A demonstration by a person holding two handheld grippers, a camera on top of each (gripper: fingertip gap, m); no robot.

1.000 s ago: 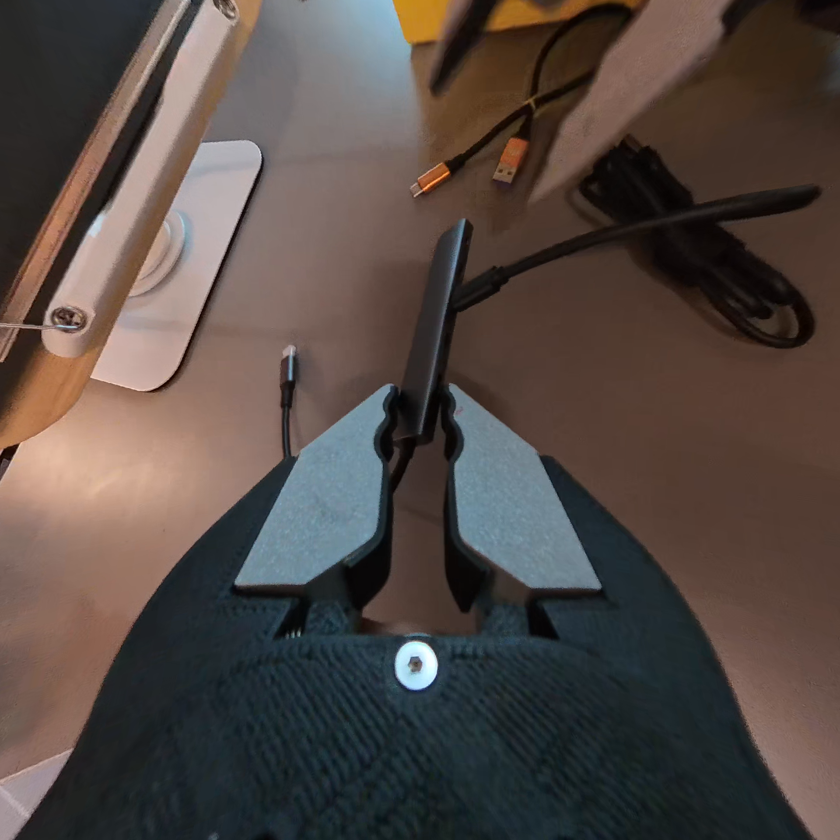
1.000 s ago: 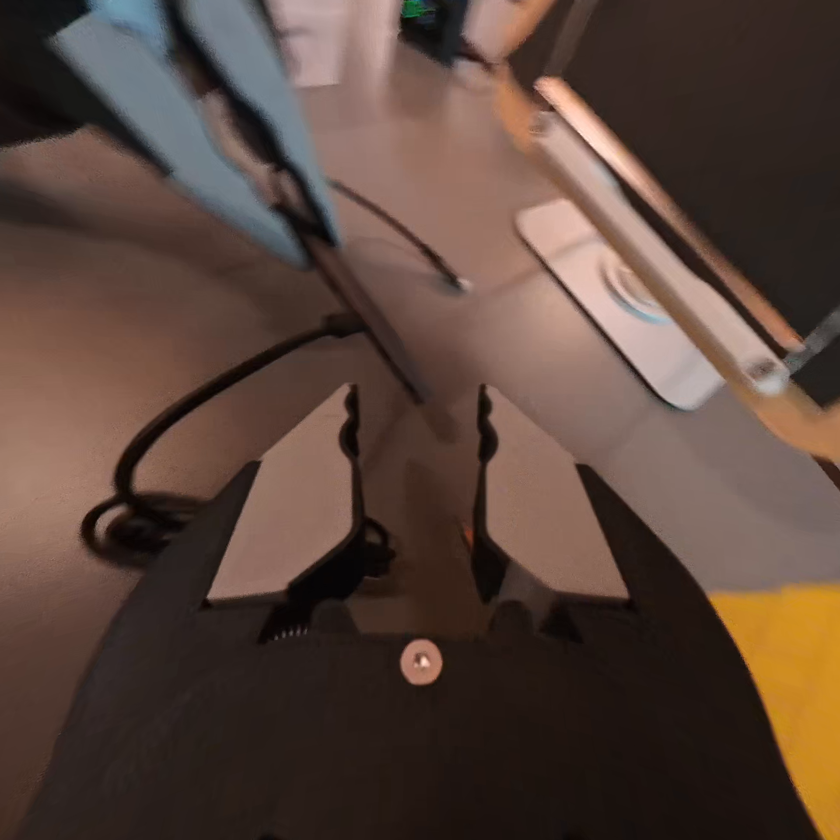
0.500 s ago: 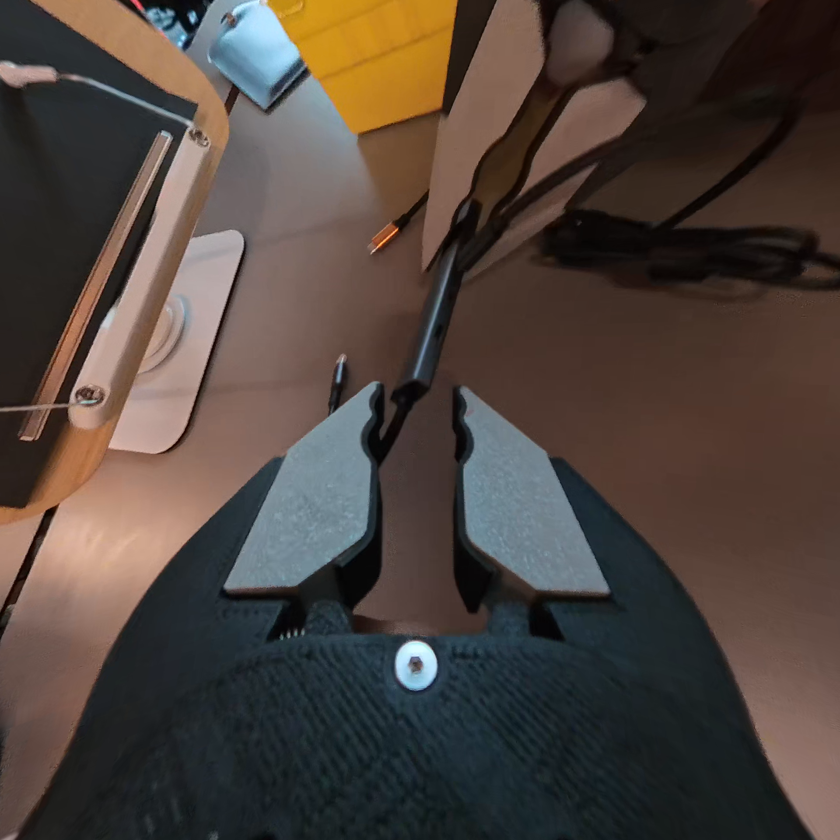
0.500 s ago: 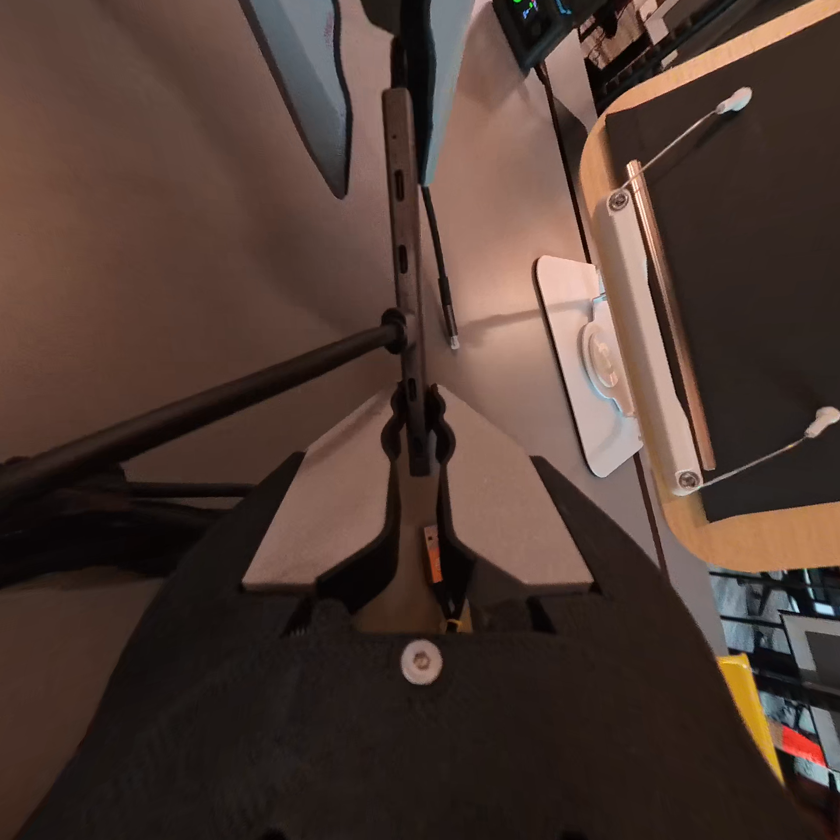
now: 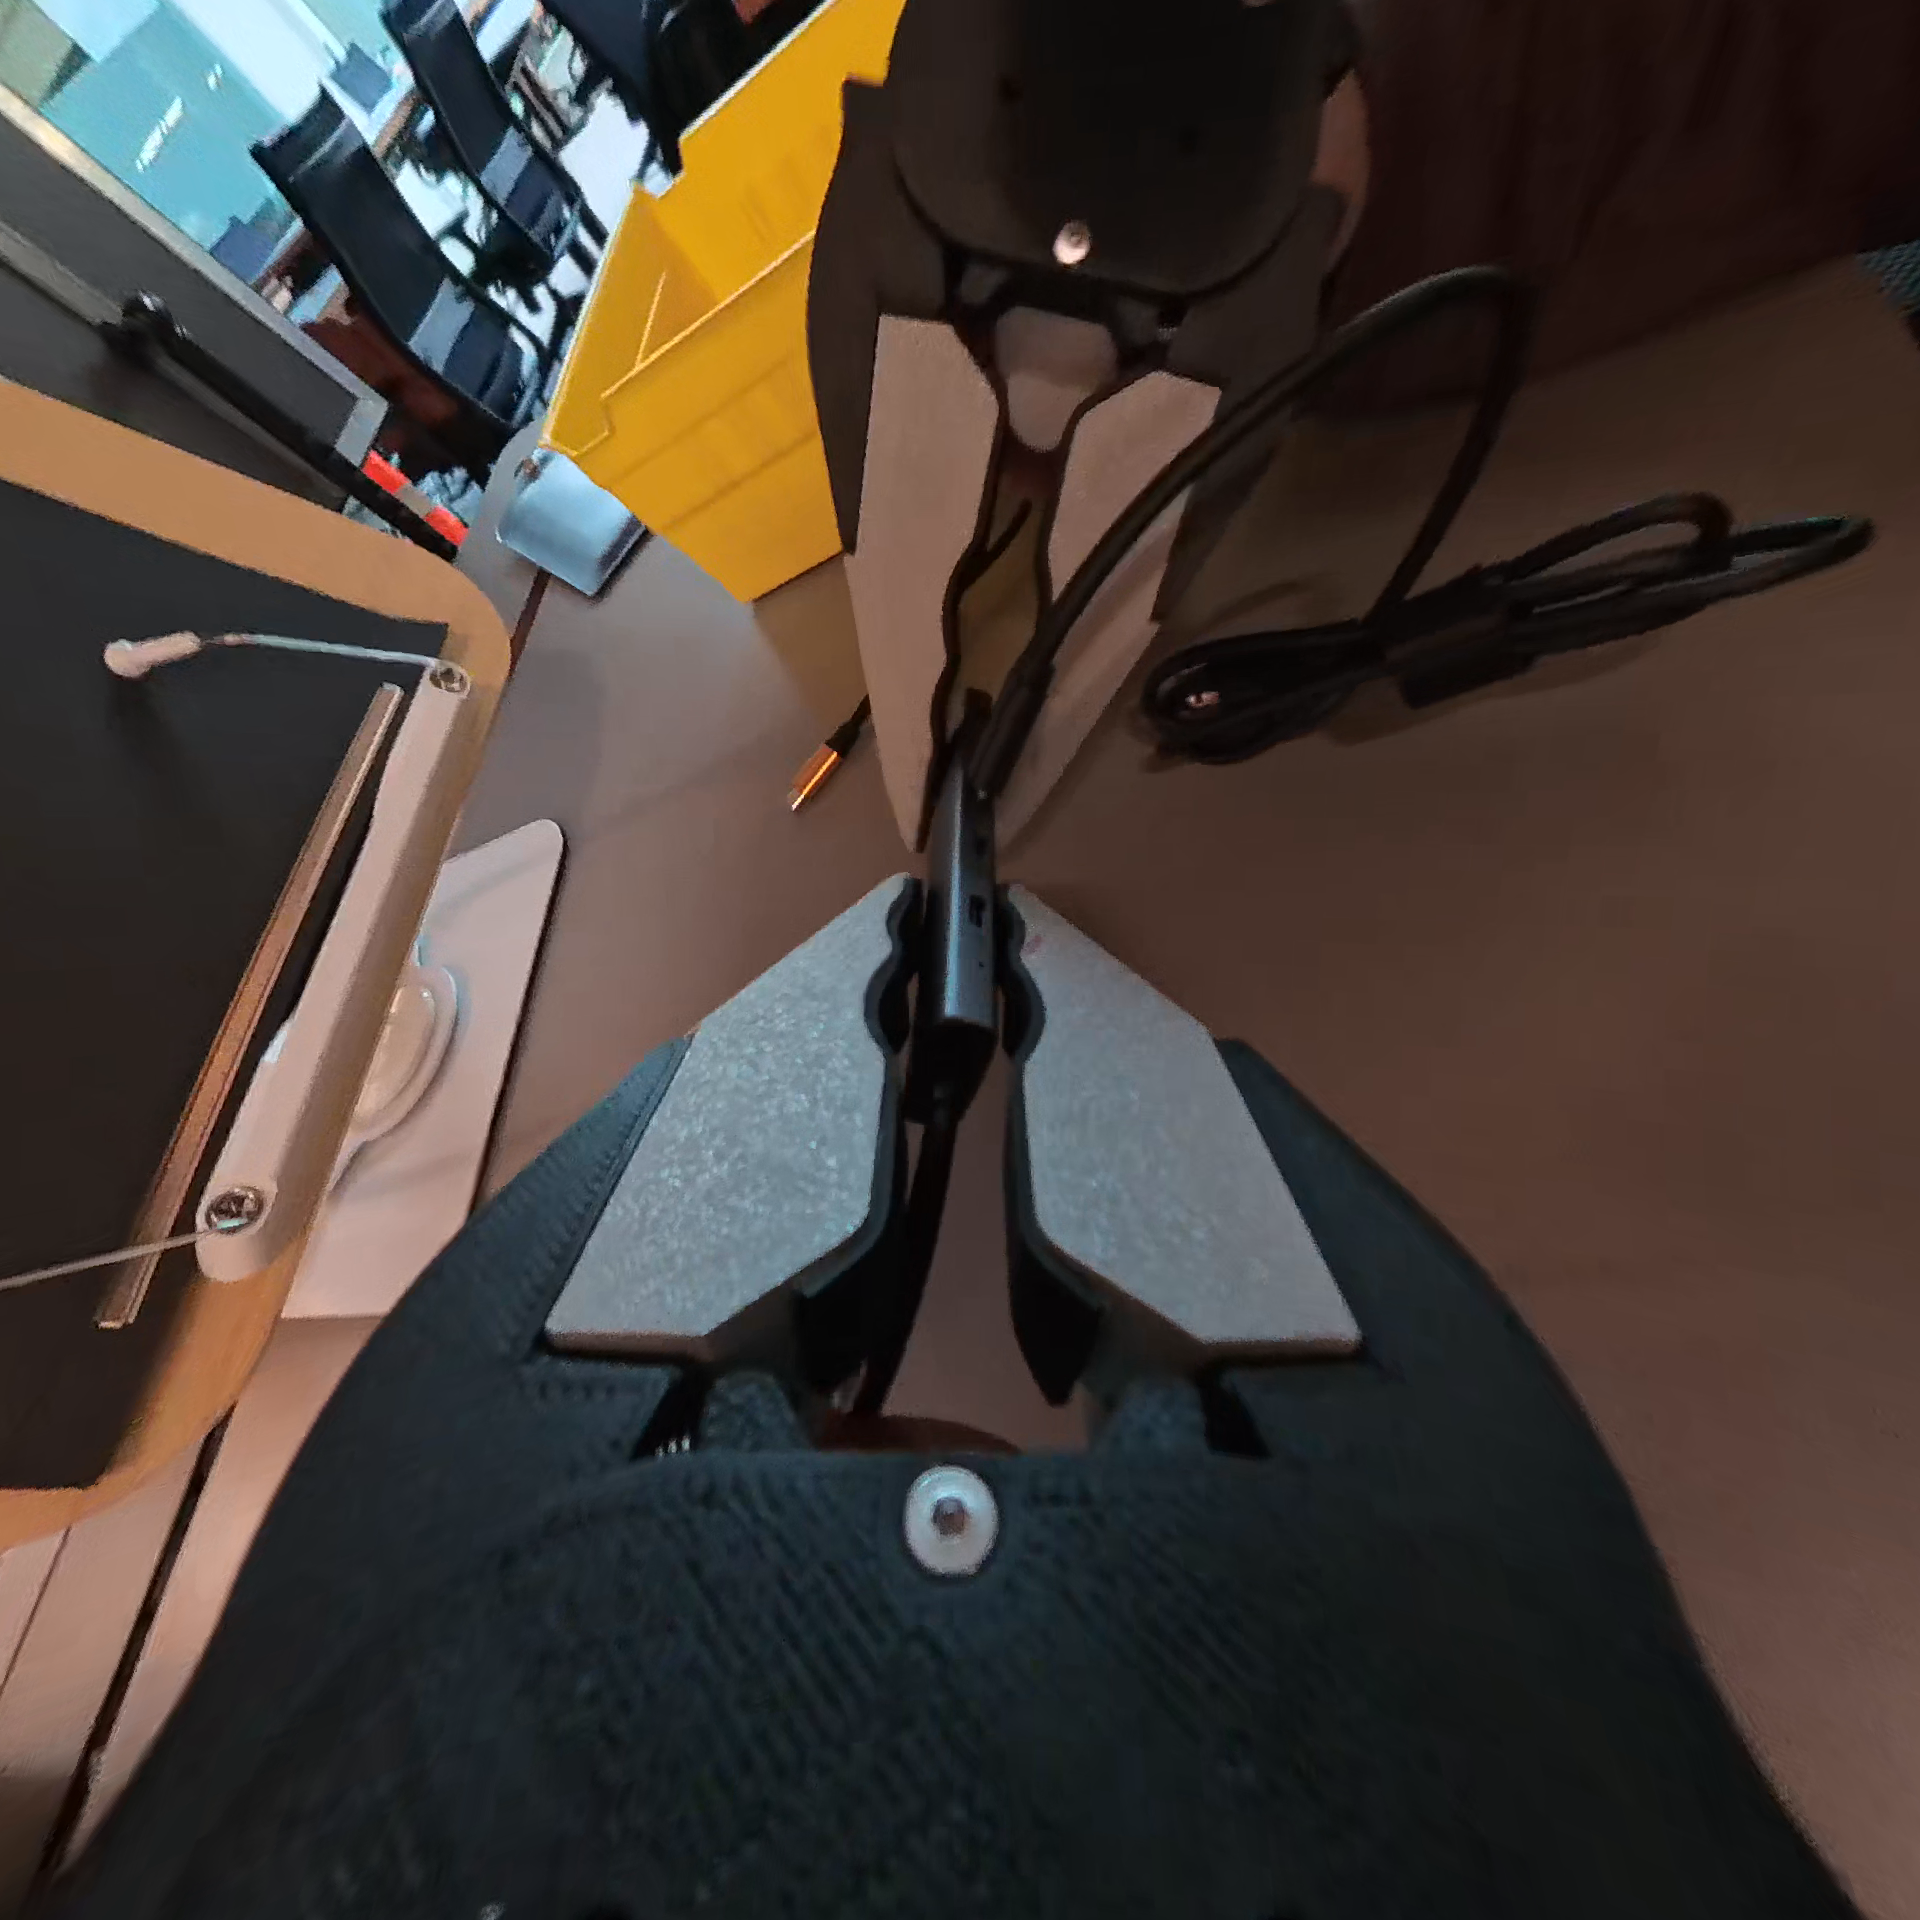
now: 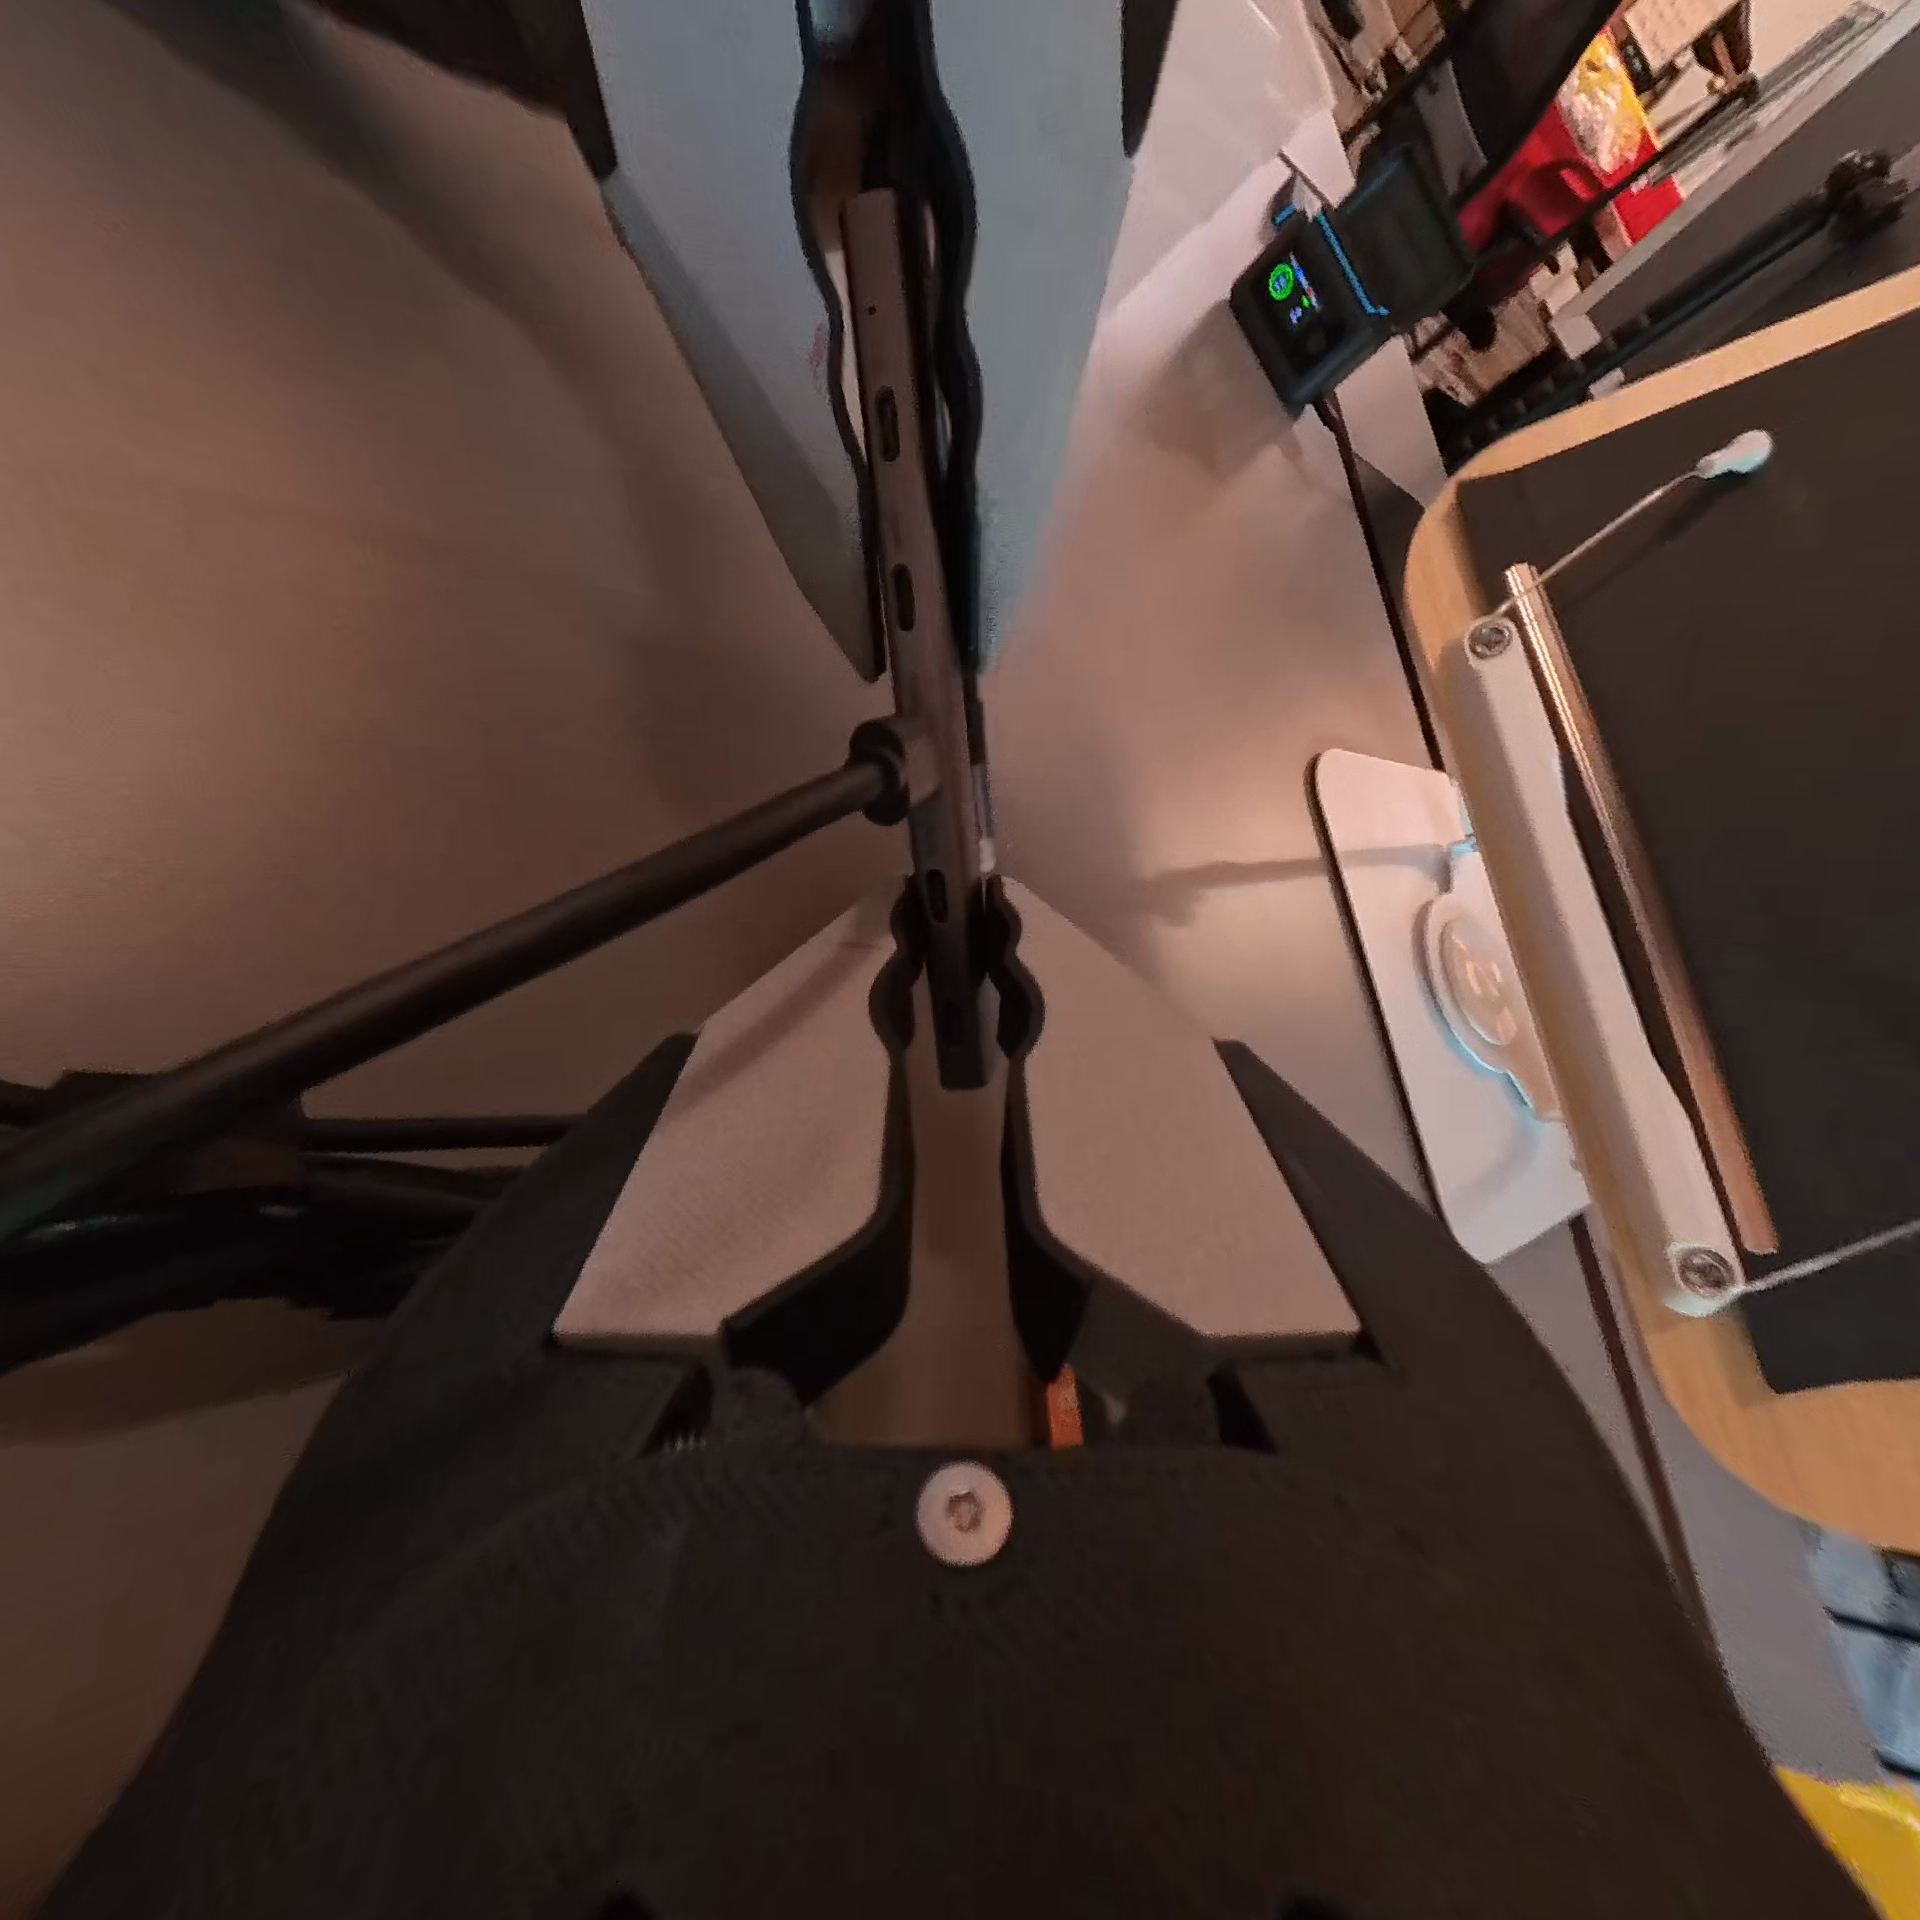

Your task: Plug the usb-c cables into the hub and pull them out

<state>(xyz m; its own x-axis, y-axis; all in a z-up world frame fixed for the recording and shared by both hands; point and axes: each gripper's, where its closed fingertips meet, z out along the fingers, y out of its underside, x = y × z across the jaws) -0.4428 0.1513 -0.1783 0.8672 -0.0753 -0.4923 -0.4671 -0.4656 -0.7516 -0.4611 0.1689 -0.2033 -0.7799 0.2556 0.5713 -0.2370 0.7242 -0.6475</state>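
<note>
The slim dark hub [image 5: 964, 935] is held above the brown table, one end in each gripper. My left gripper [image 5: 958, 935] is shut on its near end; the hub's thin tail cable [image 5: 928, 1174] runs back between the fingers. My right gripper [image 6: 958, 966] is shut on the other end of the hub [image 6: 902, 582], and it faces me in the left wrist view [image 5: 971, 717]. A thick black cable [image 6: 520, 935] is plugged into the hub's side. An orange-tipped cable [image 5: 821, 769] lies on the table behind the right gripper.
A coil of black cable [image 5: 1507, 623] lies to the right. A white stand base [image 5: 488, 935] and a wood-edged black panel [image 5: 156, 831] are on the left. A yellow bin [image 5: 717, 395] stands behind. A small device with a lit screen [image 6: 1299, 312] sits at the table's far edge. My two grippers' fingertips are within a few centimetres of each other.
A second ago only my left gripper held the hub. The right gripper closed on the far end. The left gripper opened, then shut again on the near end.
</note>
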